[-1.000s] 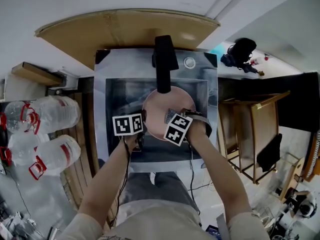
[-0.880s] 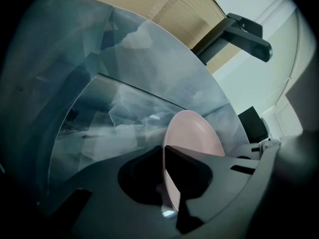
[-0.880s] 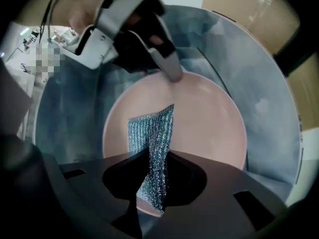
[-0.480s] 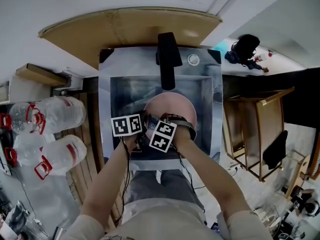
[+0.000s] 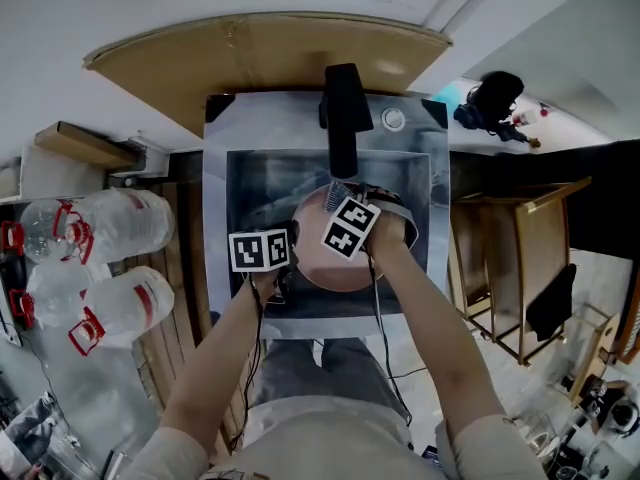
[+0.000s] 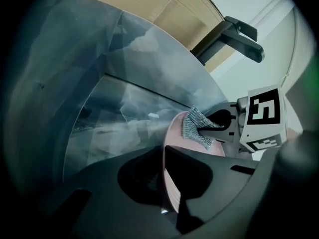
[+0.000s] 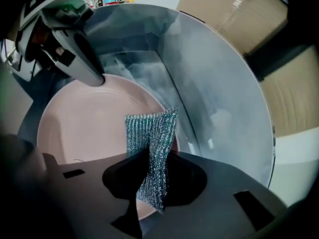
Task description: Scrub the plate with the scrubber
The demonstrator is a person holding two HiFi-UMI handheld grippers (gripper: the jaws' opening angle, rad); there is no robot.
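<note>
A pink plate (image 5: 335,270) stands tilted in the steel sink (image 5: 222,218). My left gripper (image 5: 287,250) holds the plate's left rim; its jaws are closing, and the rim (image 6: 168,185) runs between them in the left gripper view. My right gripper (image 5: 341,196) is shut on a silvery mesh scrubber (image 7: 152,151). The scrubber's free end lies against the plate's face (image 7: 82,128) near its far rim. In the left gripper view the scrubber (image 6: 198,127) shows on the plate's upper edge, with the right gripper (image 6: 227,126) behind it.
A black faucet (image 5: 342,118) reaches over the sink just beyond the plate. Sink walls (image 7: 214,83) close in on all sides. A wooden board (image 5: 265,53) lies behind the sink. Large water bottles (image 5: 105,268) stand at the left, a wooden rack (image 5: 515,258) at the right.
My right gripper has carried the scrubber from the plate's near left part up to its far side. The left gripper has kept its place on the rim.
</note>
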